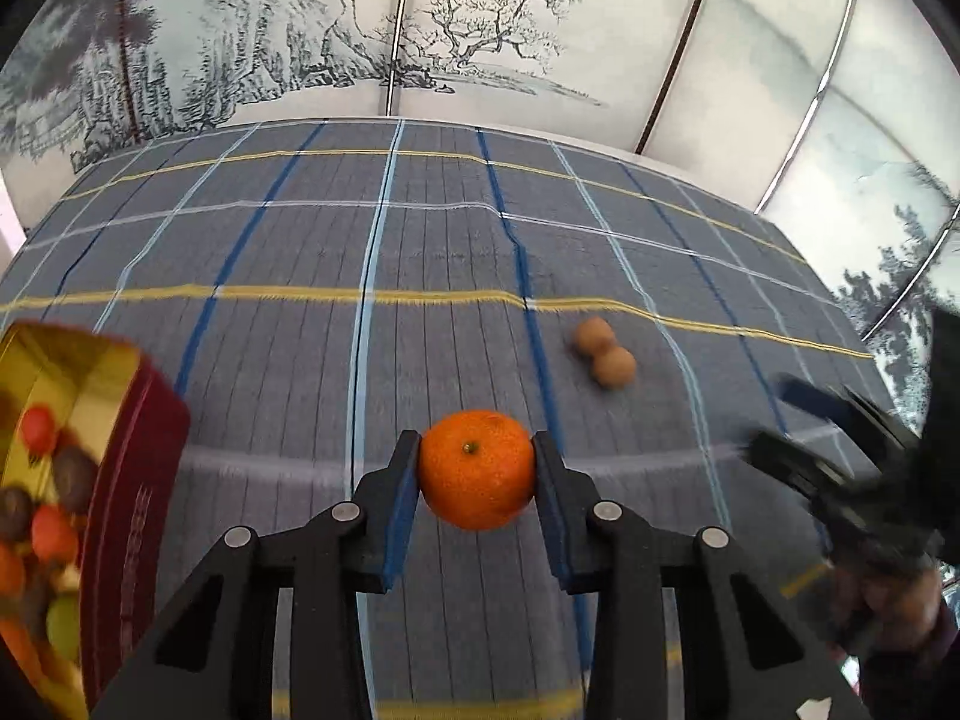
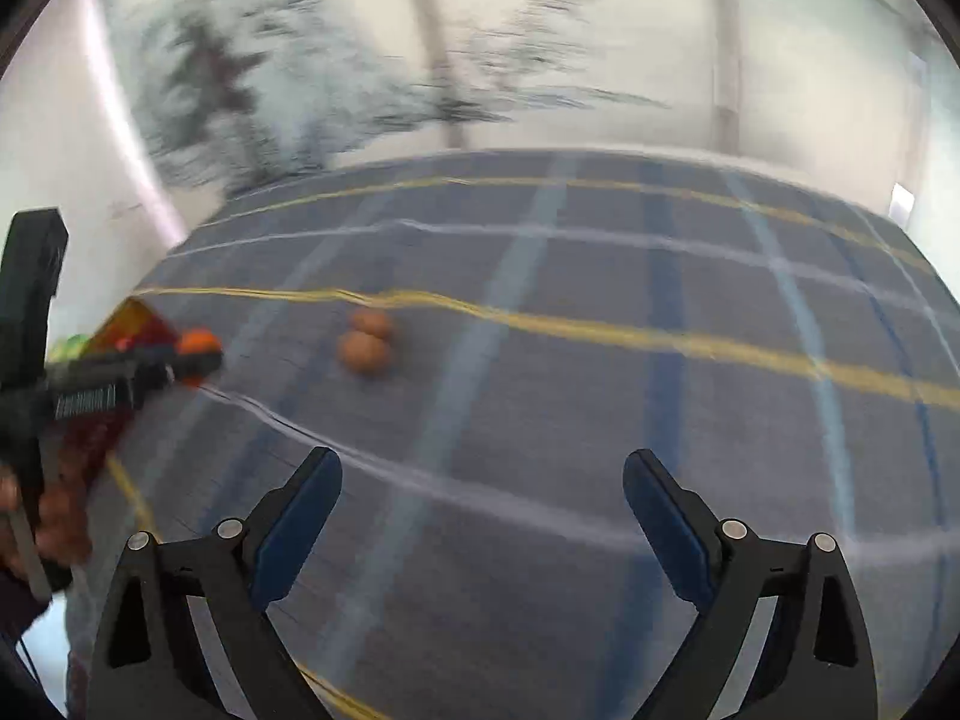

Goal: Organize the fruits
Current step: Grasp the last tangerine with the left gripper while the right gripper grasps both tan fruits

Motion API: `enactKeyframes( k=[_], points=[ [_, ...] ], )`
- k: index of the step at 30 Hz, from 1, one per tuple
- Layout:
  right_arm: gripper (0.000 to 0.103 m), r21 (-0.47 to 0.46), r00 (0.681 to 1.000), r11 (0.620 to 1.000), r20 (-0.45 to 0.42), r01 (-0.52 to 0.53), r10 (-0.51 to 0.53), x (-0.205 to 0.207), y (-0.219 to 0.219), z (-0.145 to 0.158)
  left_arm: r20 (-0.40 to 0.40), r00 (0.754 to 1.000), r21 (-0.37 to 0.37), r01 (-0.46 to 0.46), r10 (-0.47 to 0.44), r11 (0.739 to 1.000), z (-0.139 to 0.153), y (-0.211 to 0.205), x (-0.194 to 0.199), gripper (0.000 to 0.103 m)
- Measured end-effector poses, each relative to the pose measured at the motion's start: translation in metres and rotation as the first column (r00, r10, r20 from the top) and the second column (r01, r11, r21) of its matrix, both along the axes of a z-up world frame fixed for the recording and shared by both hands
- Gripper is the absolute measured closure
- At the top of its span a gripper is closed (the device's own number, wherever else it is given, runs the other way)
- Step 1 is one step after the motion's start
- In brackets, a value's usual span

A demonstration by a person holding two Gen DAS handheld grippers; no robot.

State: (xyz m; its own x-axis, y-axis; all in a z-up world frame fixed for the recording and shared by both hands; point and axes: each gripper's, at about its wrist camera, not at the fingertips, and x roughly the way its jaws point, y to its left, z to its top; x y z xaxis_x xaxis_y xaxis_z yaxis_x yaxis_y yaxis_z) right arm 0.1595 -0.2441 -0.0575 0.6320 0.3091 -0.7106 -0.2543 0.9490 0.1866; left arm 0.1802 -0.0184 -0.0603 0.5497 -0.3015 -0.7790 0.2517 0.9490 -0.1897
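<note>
One tangerine (image 1: 476, 468) clamped in left claw (image 1: 475, 483); two brown fruits (image 1: 603, 353) nearby; right claw (image 2: 482, 516) apart, empty.

Home: plaid tablecloth (image 1: 420, 252), ink-landscape wall panels (image 1: 480, 30)

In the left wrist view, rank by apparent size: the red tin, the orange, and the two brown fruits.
1. Red tin, cut off by the frame edge.
2. Orange, though it is nearest the camera.
3. The two brown fruits, alike in size; unranked.
</note>
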Motion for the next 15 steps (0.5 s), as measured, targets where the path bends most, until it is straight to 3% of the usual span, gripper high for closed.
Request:
enactKeyframes(
  k=[2,5,10,12,13,15],
  points=[
    [0.030,-0.026,0.998,0.998,-0.004,-0.062,0.062,0.021,0.024,-0.001,-0.006,1.000,-0.013,-0.004,0.004,1.000,0.005,0.005,-0.012,0.071],
    [0.050,-0.046,0.994,0.993,-0.038,-0.108,0.106,0.047,0.049,-0.009,-0.005,1.000,-0.025,-0.009,0.009,1.000,0.012,0.013,-0.027,0.070],
    [0.051,-0.069,0.992,0.992,-0.084,-0.105,0.099,0.072,0.065,-0.023,0.002,1.000,-0.020,-0.011,0.011,1.000,0.019,0.020,-0.040,0.070],
    [0.068,-0.147,0.995,0.986,-0.079,-0.077,0.066,0.076,0.071,-0.027,0.013,1.000,-0.004,-0.014,0.014,1.000,0.021,0.021,-0.044,0.070],
    [0.076,-0.144,0.994,0.987,-0.089,-0.074,0.061,0.077,0.070,-0.027,0.019,1.000,-0.003,-0.016,0.016,1.000,0.022,0.021,-0.047,0.070],
    [0.077,-0.105,0.992,0.991,-0.109,-0.079,0.068,0.072,0.066,-0.024,0.023,1.000,-0.006,-0.016,0.016,1.000,0.024,0.022,-0.051,0.070]
  ],
)
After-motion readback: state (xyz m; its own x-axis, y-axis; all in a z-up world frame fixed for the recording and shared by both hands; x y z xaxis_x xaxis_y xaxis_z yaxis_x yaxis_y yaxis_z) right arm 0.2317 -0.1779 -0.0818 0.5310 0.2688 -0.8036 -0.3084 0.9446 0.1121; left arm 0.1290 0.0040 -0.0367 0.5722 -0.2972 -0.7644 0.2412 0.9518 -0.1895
